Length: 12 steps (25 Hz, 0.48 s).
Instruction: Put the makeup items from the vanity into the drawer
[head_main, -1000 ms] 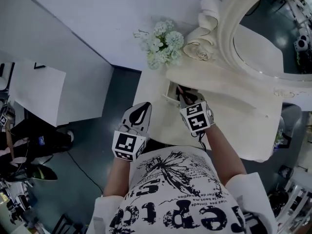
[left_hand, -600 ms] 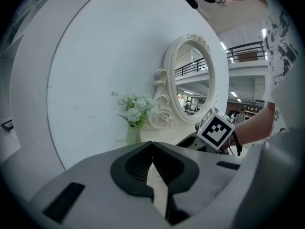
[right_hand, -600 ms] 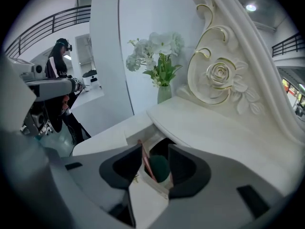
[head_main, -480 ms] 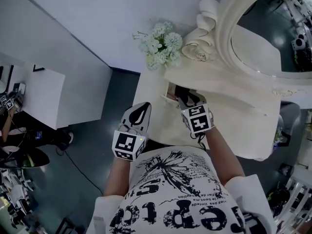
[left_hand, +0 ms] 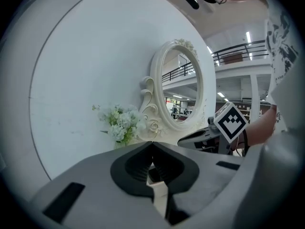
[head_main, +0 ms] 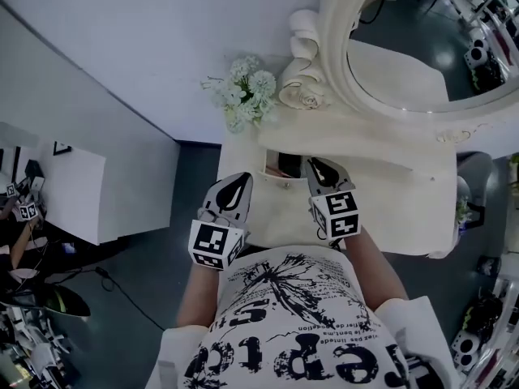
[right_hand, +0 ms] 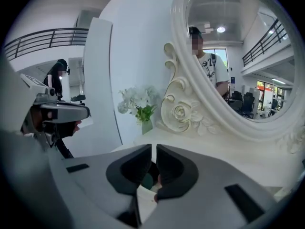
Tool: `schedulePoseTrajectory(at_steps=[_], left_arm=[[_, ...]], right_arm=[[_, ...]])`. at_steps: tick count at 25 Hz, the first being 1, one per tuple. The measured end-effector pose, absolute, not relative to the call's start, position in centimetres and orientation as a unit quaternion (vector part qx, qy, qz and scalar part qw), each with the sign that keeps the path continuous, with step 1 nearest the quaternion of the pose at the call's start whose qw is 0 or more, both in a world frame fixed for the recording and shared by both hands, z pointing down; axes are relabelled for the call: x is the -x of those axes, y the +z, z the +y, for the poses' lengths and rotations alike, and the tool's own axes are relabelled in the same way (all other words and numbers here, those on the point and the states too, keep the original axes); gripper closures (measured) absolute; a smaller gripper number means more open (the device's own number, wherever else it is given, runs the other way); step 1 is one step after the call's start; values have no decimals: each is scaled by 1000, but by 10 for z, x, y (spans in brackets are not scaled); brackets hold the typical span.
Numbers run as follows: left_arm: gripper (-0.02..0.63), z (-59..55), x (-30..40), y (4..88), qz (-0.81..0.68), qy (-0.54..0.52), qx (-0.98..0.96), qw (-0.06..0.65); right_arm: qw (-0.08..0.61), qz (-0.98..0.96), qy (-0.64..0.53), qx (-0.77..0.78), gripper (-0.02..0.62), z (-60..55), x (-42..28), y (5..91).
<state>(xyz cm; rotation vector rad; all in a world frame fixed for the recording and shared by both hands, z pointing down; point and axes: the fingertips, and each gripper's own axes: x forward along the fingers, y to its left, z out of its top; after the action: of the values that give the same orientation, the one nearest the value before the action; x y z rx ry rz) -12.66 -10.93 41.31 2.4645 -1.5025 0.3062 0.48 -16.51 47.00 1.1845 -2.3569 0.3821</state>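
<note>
White vanity (head_main: 389, 209), open drawer (head_main: 277, 167), shirt lettering (head_main: 300, 355) upside down, unreadable

I see the cream vanity (head_main: 397, 205) carrying a flower bunch (head_main: 242, 96) far left, with the oval mirror (head_main: 397, 63) standing at its far edge.

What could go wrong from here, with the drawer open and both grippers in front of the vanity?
1. The right gripper has just been closing its jaws with nothing between them. It hangs right beside the open drawer, so a sideways move could clip it.
2. The flower bouquet stands on the vanity ahead of the left gripper. A forward reach might topple it.
3. I can't tell whether the drawer's contents sit below its rim, so pushing it shut could jam.
</note>
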Motion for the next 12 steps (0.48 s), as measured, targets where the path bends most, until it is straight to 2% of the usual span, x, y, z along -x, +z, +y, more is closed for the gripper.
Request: schedulePoseTrajectory(at_steps=[7, 12], left_arm=[[586, -119, 114, 391, -490, 95, -863, 81], [586, -117, 107, 387, -476, 91, -872, 75]], right_arm=[[140, -859, 101, -482, 577, -156, -29, 429], [103, -857, 79, -499, 577, -142, -41, 411]])
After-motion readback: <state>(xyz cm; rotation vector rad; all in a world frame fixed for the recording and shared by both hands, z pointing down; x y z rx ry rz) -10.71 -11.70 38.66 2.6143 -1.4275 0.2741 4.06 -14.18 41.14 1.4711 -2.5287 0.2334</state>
